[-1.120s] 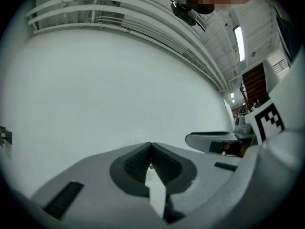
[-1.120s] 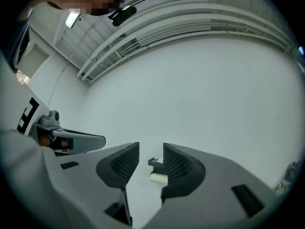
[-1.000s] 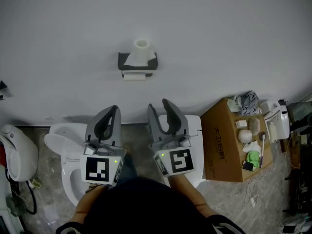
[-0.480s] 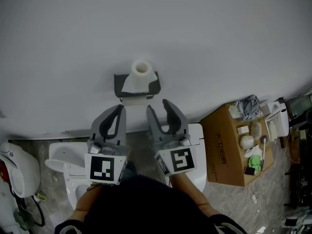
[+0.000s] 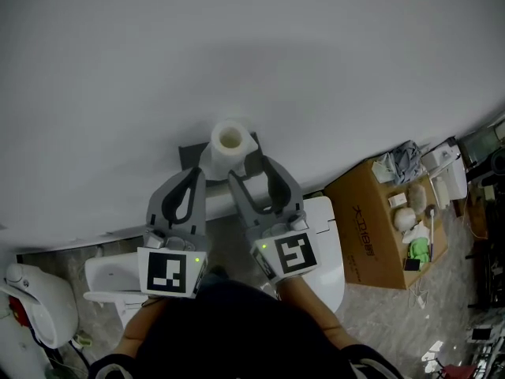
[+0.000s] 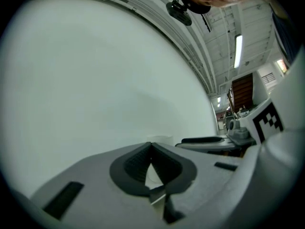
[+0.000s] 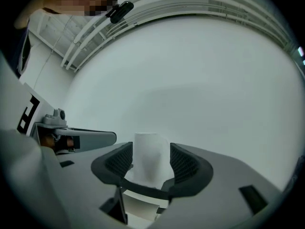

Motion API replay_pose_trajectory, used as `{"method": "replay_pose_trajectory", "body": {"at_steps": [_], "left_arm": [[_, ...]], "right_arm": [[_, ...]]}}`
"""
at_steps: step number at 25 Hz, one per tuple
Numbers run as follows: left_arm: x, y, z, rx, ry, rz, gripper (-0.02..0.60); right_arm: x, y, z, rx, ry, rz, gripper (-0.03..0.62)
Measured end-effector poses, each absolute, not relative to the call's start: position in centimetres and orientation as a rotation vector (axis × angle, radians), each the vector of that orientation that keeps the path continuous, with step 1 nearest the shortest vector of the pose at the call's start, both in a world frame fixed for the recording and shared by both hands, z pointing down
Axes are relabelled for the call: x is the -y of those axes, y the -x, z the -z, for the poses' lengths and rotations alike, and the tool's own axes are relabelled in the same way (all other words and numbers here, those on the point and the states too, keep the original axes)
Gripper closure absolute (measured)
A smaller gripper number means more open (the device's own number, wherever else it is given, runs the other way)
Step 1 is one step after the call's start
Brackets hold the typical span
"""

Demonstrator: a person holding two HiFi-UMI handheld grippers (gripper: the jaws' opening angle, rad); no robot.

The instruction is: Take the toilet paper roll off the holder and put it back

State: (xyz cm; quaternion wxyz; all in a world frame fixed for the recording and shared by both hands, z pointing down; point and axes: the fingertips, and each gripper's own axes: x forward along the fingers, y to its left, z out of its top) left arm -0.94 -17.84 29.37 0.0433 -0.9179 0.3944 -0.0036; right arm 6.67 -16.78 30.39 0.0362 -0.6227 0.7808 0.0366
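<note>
Head view: high overhead, facing steeply down plain white wall onto left gripper and right gripper; mid range.
Left gripper view: low, along closed-together jaws, toward wall.
Right gripper view: along opening jaws; white cylindrical toilet paper roll very near between them.
All 3 views share wall and roll; each gripper view catches other gripper at edge.

A plain white wall is seen across the far side. To the right, a cardboard box is set on the mottled stone floor. A green item, pale round lumps and a grey cloth are kept along its right edge. A white toilet is placed just left of the box, and a rounded white appliance at the near left.
</note>
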Motion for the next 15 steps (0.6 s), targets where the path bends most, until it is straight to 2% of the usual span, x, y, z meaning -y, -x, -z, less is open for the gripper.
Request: {"method": "replay_pose_trajectory", "body": {"at_steps": [4,15], "left_arm": [[19.5,0.7,-29.6,-1.152,2.819,-0.004,0.581],[20.7,0.8,-30.0,-1.136,2.804,-0.019,0.581]], "right_arm": [[18.1,-5.8,-30.7,-2.438,1.859,-0.064,0.313],[20.1,-5.7,-31.3,-2.533,1.847,0.017,0.267]]}}
